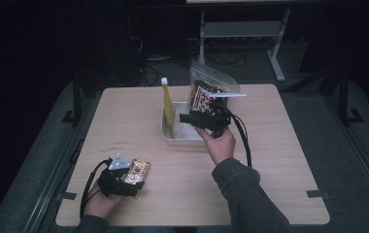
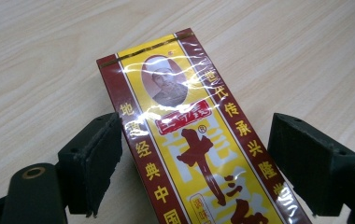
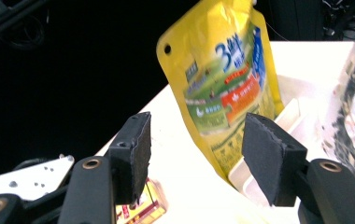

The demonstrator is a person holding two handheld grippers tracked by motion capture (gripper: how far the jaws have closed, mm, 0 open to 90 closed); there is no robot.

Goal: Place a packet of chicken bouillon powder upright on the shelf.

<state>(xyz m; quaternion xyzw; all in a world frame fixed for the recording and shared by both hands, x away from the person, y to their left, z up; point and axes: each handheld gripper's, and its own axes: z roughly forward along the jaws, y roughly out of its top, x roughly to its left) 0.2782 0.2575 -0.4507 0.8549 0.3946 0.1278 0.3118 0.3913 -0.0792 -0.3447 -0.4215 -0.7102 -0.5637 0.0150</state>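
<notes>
- Our left gripper (image 2: 192, 163) has its fingers (image 2: 96, 163) spread wide, one on each side of the red-and-yellow seasoning box (image 2: 189, 135) and short of both edges — released, grasping nothing.
- Our right gripper (image 3: 196, 156) is just as slack; its pads (image 3: 136, 154) stand apart in the air, framing the yellow pouch (image 3: 222, 79) beyond them without touching it.
- The box lies flat on the wooden table (image 1: 270, 160) at the near left corner, its long axis running straight away between the left jaws, so we judge a plain closing across its narrow width would take it.
- The left hand is far nearer the box; the right hovers at the white tray (image 1: 173, 138), mid-table.
- From above we see the pouch standing on edge in the tray and a clear zip bag (image 1: 209, 90) behind — the left gripper view gives us the box's print, the right gripper view the pouch's face.
</notes>
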